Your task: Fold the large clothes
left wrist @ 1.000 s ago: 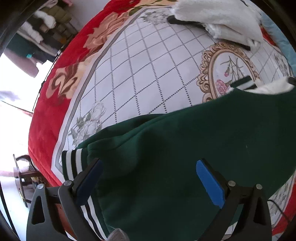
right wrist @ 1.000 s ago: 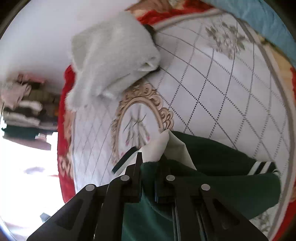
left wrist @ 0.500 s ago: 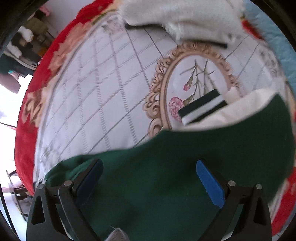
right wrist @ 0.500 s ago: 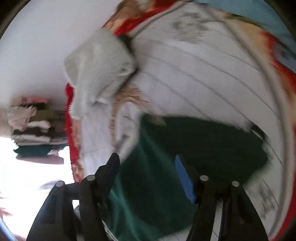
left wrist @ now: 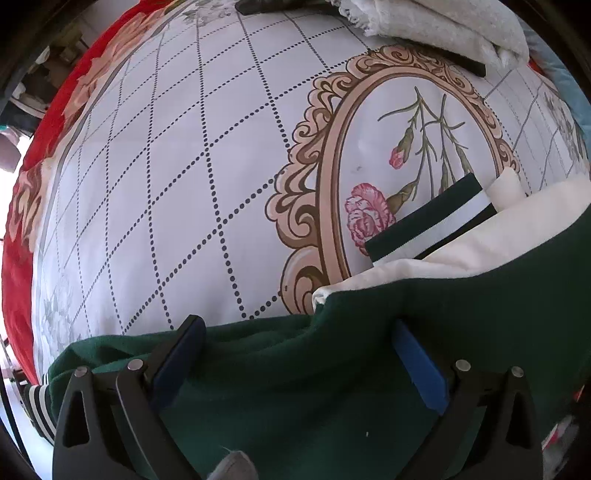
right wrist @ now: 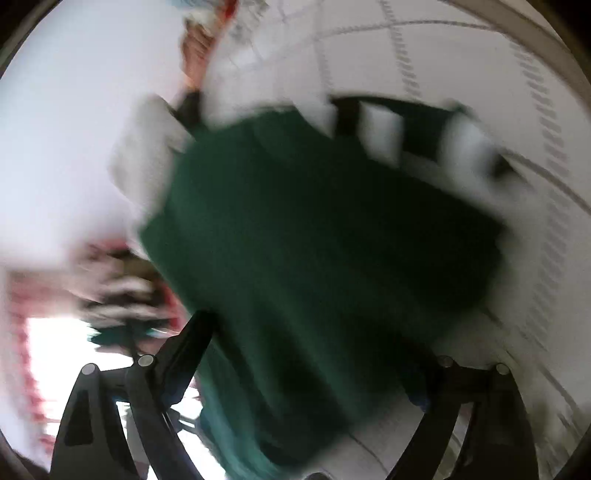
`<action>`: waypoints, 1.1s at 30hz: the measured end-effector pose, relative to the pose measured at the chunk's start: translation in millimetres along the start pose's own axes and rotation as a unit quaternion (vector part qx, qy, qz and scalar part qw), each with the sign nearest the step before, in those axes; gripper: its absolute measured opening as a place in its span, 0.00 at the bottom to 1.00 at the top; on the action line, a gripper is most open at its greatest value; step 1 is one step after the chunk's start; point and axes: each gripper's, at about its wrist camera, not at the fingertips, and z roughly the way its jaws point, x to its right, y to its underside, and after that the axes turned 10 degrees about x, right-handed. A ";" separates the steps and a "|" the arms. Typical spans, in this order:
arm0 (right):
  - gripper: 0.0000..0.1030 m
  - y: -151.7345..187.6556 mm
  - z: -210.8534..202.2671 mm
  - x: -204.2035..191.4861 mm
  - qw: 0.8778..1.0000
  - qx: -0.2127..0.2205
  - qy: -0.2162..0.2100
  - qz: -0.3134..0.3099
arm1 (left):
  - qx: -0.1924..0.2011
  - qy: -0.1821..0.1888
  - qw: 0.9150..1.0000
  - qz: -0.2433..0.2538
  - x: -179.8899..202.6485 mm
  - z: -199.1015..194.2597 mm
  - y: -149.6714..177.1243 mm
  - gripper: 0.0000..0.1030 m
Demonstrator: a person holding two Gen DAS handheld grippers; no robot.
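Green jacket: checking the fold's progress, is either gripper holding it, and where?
Neither. Left gripper and right gripper are both open above the green jacket.

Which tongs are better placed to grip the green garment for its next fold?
Probably the left tongs: they are open, steady, straddling the green garment near its edge. The right tongs are open too, but that view is motion-blurred.

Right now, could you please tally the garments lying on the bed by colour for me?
Dark green: 1, the green jacket with white lining and striped cuff, under both open grippers.
White: 1, the fluffy white garment at the far edge of the bedspread.
Total: 2
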 end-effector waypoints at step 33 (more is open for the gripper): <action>0.17 203.7 2.4 -341.1 0.906 -0.067 0.025 -0.418 | 0.037 -0.034 0.984 -0.172 -188.1 -185.1 131.4 1.00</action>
